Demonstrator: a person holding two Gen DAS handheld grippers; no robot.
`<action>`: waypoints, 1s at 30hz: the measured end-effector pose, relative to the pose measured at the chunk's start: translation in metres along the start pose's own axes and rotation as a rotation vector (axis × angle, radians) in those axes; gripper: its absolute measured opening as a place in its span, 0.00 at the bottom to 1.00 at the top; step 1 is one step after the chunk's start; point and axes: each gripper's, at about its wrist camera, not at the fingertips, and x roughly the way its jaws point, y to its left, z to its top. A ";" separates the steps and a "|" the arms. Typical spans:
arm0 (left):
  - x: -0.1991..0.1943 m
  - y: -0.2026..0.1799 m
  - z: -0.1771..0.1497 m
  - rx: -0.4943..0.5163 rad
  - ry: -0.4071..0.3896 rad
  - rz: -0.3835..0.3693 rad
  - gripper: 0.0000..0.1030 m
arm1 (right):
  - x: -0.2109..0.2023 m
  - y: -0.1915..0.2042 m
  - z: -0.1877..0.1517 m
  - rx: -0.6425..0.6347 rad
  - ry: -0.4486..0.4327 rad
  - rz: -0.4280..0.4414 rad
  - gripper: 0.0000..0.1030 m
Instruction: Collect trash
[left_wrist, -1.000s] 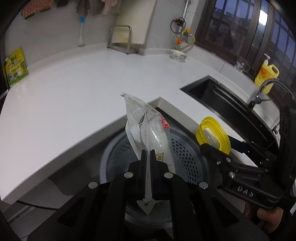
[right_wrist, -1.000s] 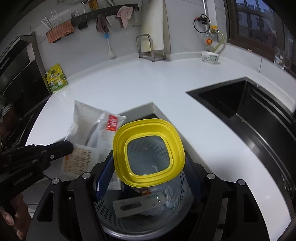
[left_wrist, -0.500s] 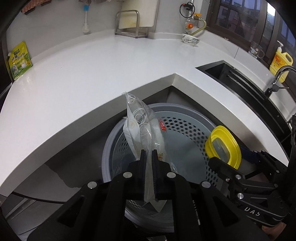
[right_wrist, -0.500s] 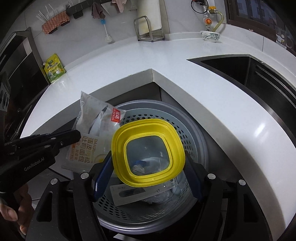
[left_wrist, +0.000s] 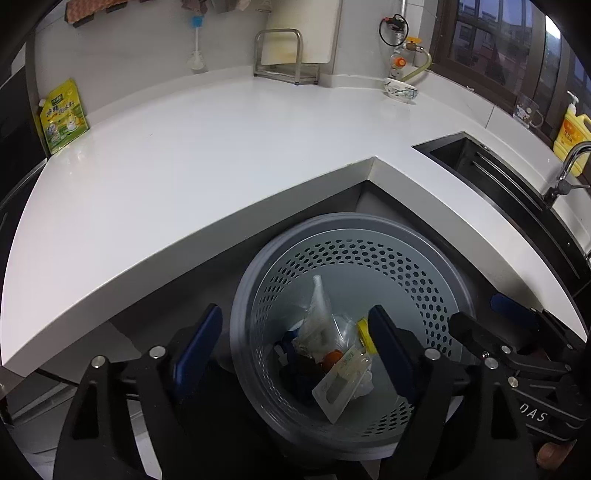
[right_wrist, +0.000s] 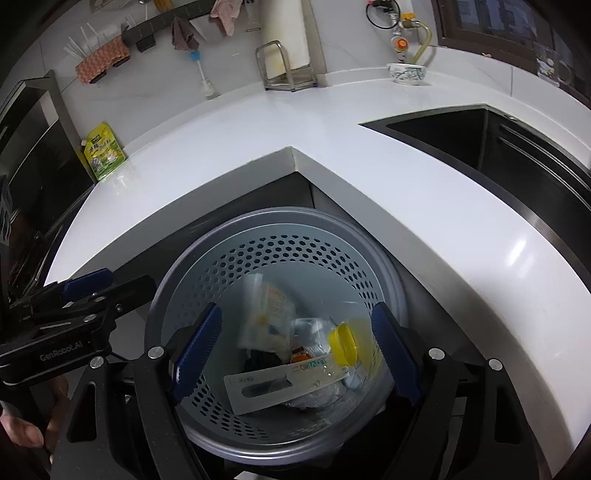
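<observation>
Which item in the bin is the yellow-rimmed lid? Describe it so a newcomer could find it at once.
Below the white counter's inner corner stands a round perforated grey bin. Among its trash, on the right, lies the yellow-rimmed lid, above a flat white packet. It is the only bright yellow piece there.

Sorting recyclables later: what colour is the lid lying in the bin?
Yellow; the lid shows best in the right wrist view, among the trash.

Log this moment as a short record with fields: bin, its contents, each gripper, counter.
bin: round perforated grey bin on the floor below the counter corner
contents: clear wrapper, yellow-rimmed lid, flat white packet
left gripper: fingers opening, nothing between them
right gripper: fingers opening, nothing between them
counter: white
</observation>
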 end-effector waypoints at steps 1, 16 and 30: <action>0.000 0.000 0.000 -0.002 0.001 0.009 0.80 | -0.001 0.000 -0.001 0.003 0.001 -0.006 0.77; -0.010 -0.002 0.000 0.001 -0.018 0.080 0.93 | -0.002 -0.002 -0.011 0.044 0.028 -0.043 0.77; -0.016 -0.003 0.002 -0.009 -0.015 0.106 0.94 | -0.008 0.008 -0.009 0.011 0.020 -0.088 0.77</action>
